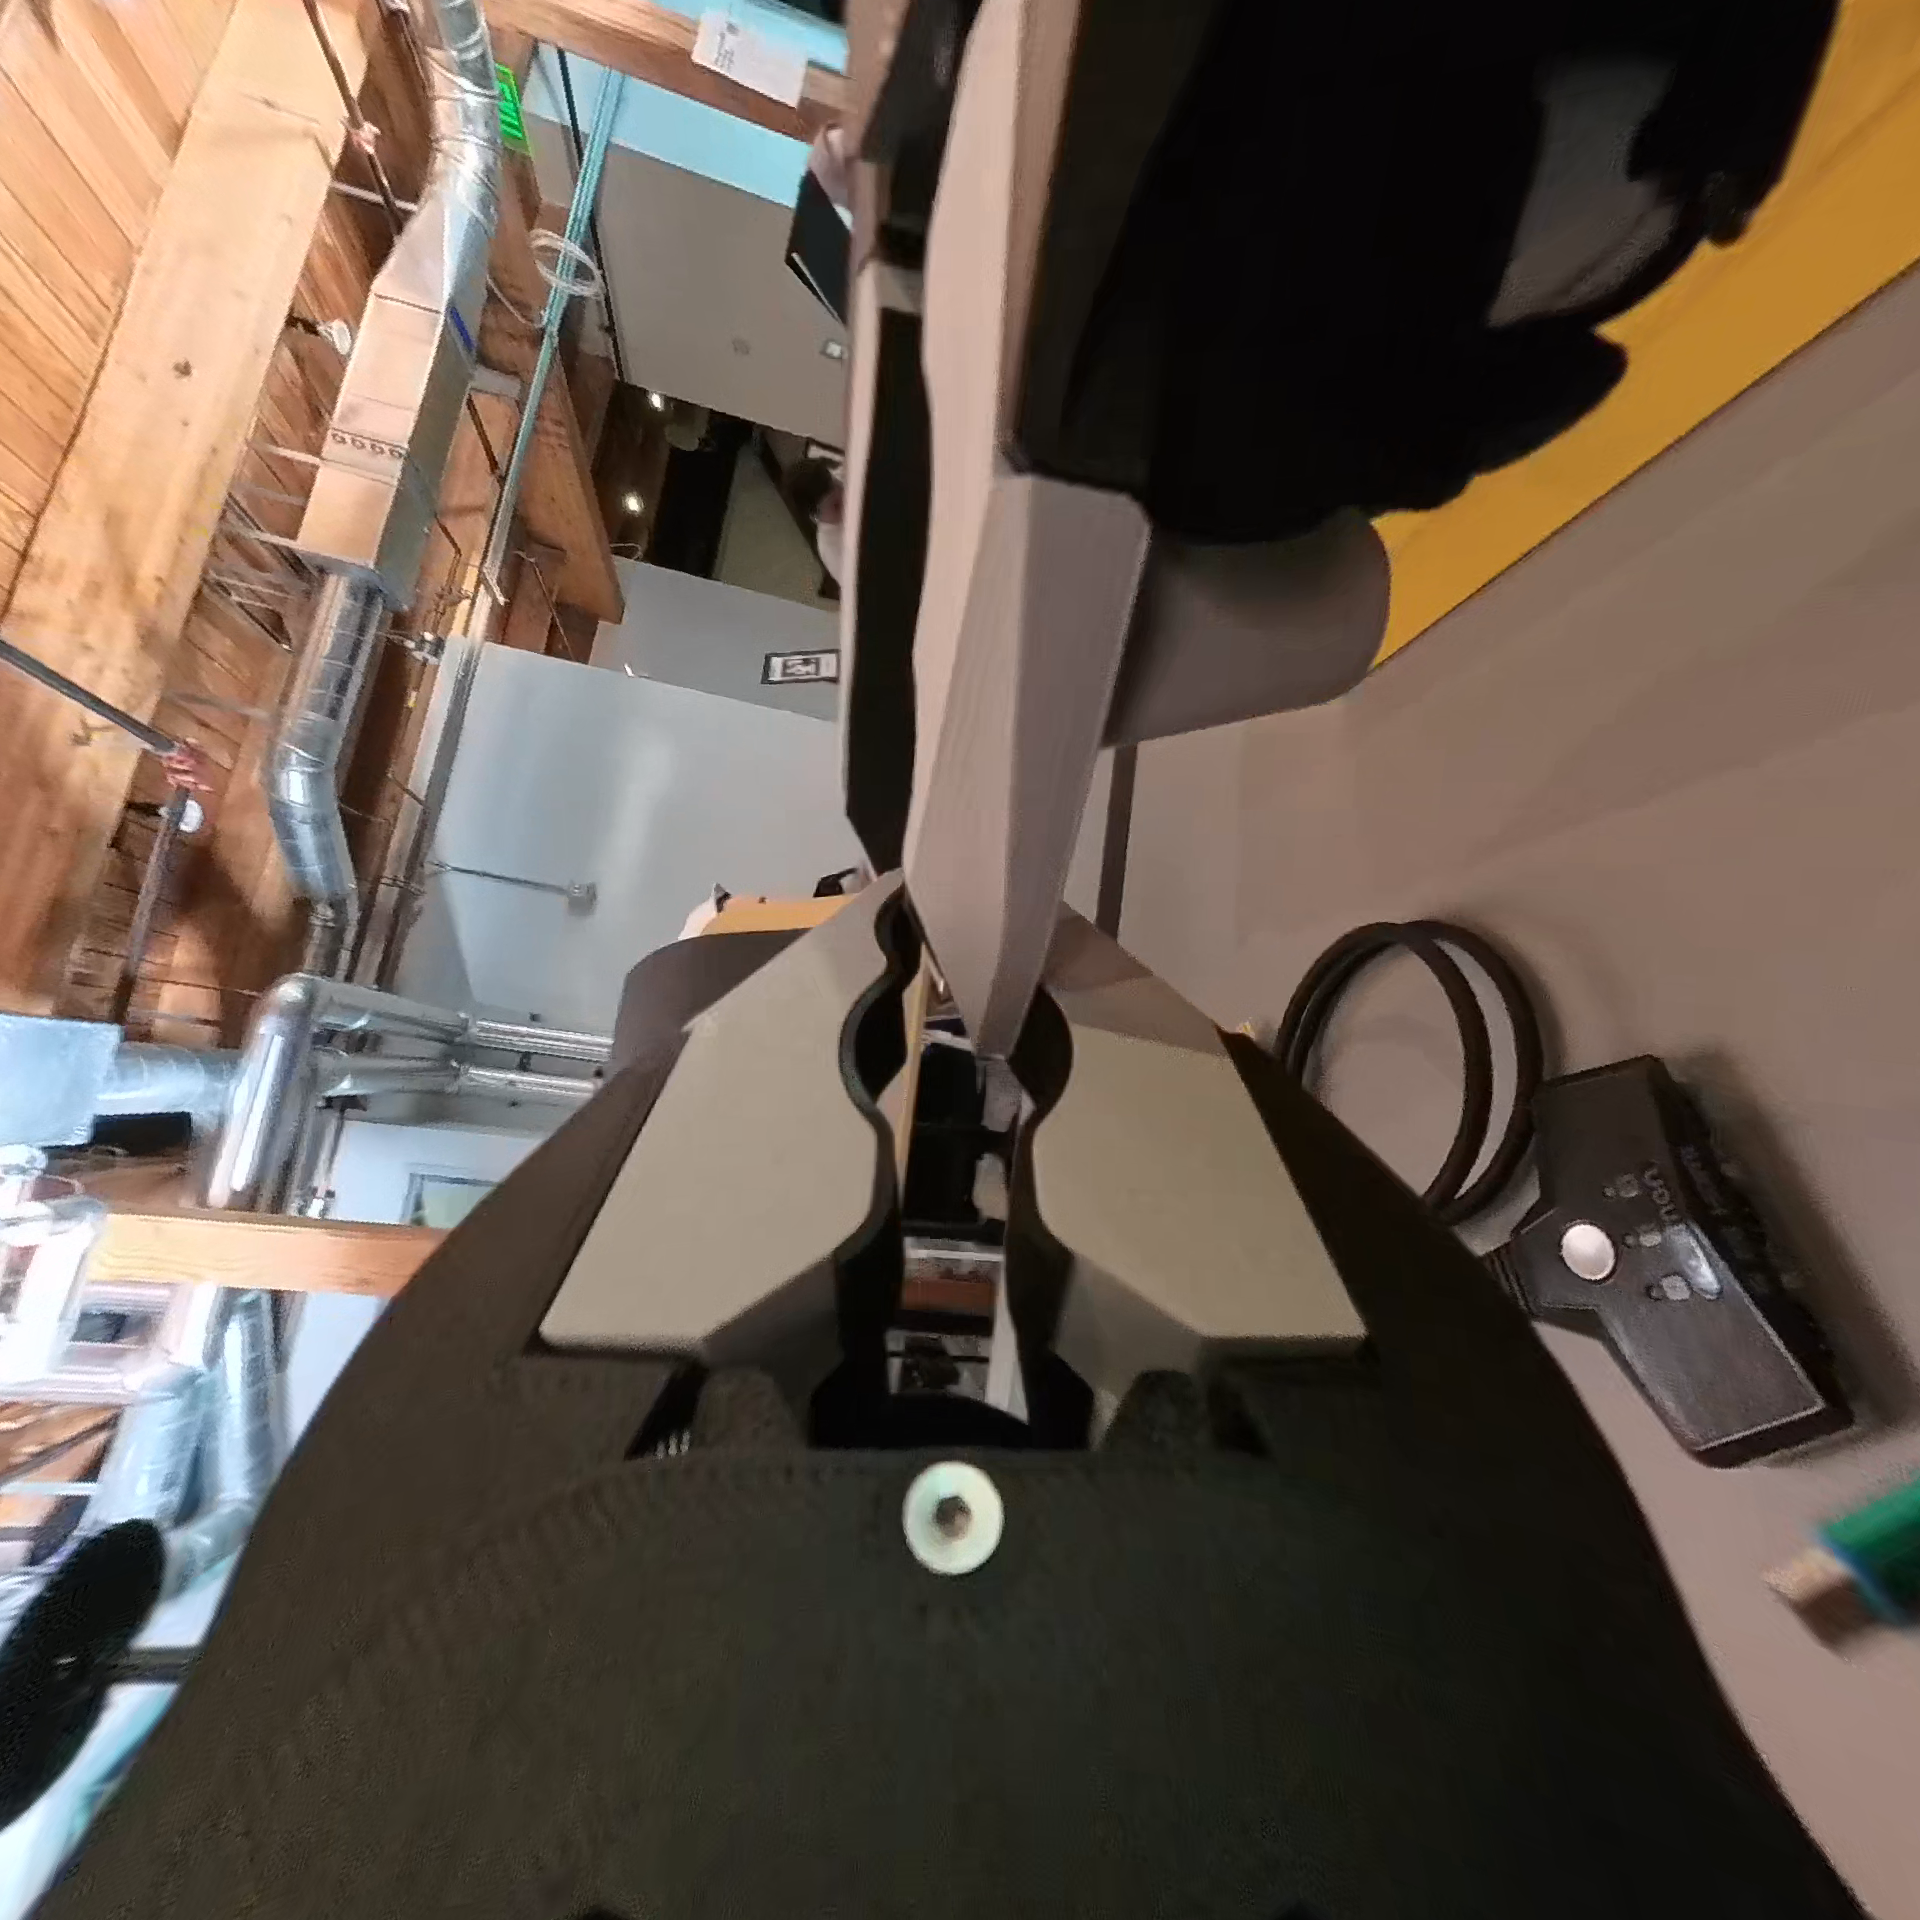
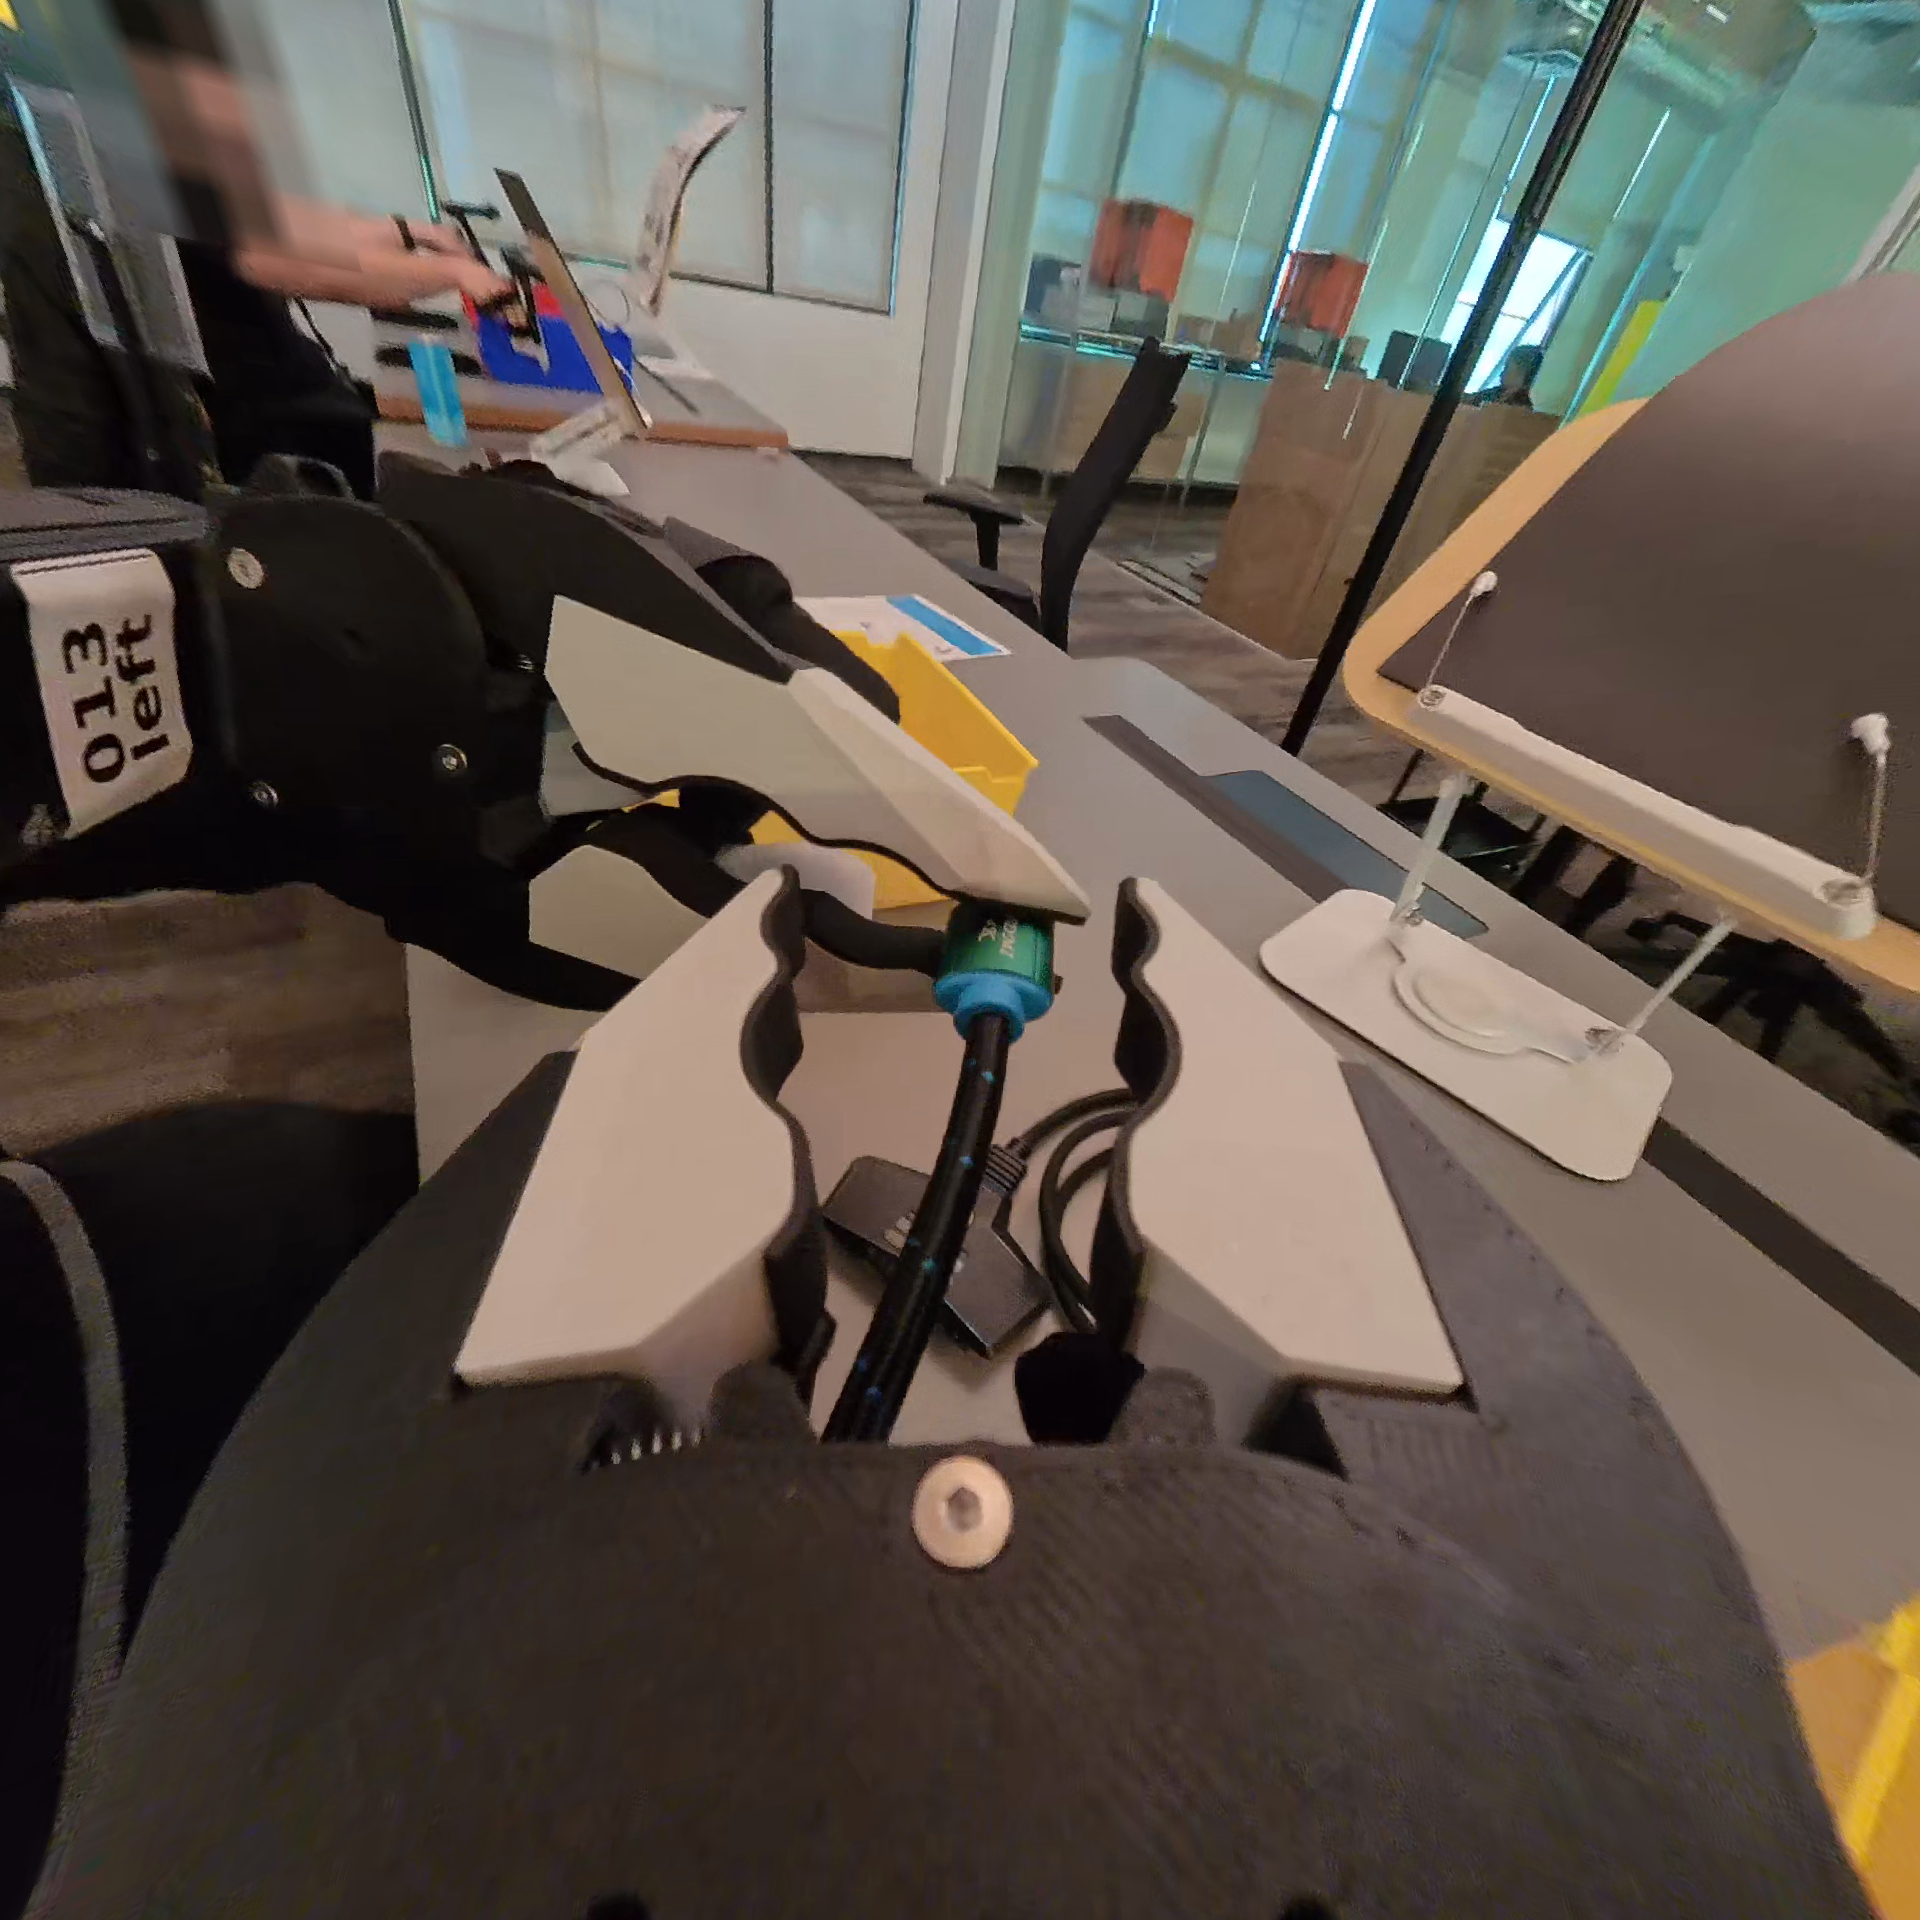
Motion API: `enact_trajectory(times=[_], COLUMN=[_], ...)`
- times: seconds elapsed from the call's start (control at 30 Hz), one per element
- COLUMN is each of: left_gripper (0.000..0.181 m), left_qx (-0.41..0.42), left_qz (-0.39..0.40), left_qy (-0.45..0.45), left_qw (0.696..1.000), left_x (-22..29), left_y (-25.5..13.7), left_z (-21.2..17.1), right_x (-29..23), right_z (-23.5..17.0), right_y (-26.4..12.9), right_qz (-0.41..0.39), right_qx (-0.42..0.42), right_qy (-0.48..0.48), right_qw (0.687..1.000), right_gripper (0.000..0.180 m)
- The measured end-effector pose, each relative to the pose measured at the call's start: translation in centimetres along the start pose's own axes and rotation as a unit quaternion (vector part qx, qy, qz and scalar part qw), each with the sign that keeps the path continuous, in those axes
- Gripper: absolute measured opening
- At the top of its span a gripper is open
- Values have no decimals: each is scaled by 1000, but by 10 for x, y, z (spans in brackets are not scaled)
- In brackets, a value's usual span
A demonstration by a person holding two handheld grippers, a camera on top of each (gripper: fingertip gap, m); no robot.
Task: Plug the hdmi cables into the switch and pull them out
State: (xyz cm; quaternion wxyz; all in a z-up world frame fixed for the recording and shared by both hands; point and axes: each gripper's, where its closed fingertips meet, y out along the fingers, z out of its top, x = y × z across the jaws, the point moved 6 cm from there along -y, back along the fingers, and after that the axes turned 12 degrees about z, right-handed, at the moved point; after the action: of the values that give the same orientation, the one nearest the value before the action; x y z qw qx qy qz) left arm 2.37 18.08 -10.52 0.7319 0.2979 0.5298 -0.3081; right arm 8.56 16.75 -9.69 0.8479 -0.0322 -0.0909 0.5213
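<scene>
Plug tip hiding under left gripper (image 2: 997,883) fingertip; whether left jaws are pinching green HDMI plug (image 2: 995,951) cannot be told. Right gripper (image 2: 951,914) jaws gaping wide, gripping nothing. Plug sitting at 12 o'clock between right fingertips, cable running back through gap. Switch (image 2: 935,1247) lying on grey table (image 2: 1195,831) beneath. Left gripper reaching in from 9 o'clock, rolled sideways.

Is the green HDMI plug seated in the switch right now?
No: the green plug hangs above the table, off the switch lying below, pinched by the left gripper.
</scene>
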Motion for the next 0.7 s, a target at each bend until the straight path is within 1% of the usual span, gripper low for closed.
enact_trajectory(times=[0.07, 0.17, 0.23, 0.3, 0.33, 0.4, 0.47, 0.53, 0.57, 0.63, 0.7], left_gripper=[11, 11, 11, 11, 11, 11, 11, 11, 11, 11, 11], left_qx=[-4, -6, -12, -17, -19, -16, -17, -20, -19, -17, -19], left_qz=[2, -2, 3, 8, 12, 14, 5, 4, -2, -13, -19], left_qy=[-6, -50, -57, -88, -95, -97, -104, -99, -98, -95, -89], left_qw=[1000, 999, 998, 996, 995, 995, 994, 995, 995, 995, 996], left_x=[0, -1, -1, -3, -4, -6, -5, -5, -5, -5, -4], left_y=[0, 0, 1, 2, 2, 3, 3, 3, 3, 2, 3], left_z=[-1, -1, -1, -2, -3, -3, -3, -4, -5, -5, -4], right_x=[0, 1, 1, 3, 4, 8, 10, 9, 8, 9, 9], right_z=[-2, -3, -4, -2, -1, -2, -5, -4, -4, -5, -6], right_y=[0, 0, 0, -1, -2, -4, -6, -5, -4, -4, -5], right_qz=[12, 26, 23, 15, 9, -14, -12, -20, -21, -16, -9], right_qx=[12, 36, 38, 47, 50, 45, 44, 41, 37, 32, 26], right_qy=[14, 36, 32, 36, 37, 32, 40, 24, 21, 21, 26], right_qw=[1000, 998, 999, 998, 998, 998, 998, 999, 999, 999, 999], right_gripper=[52, 52, 52, 53, 51, 39, 38, 32, 31, 34, 32])
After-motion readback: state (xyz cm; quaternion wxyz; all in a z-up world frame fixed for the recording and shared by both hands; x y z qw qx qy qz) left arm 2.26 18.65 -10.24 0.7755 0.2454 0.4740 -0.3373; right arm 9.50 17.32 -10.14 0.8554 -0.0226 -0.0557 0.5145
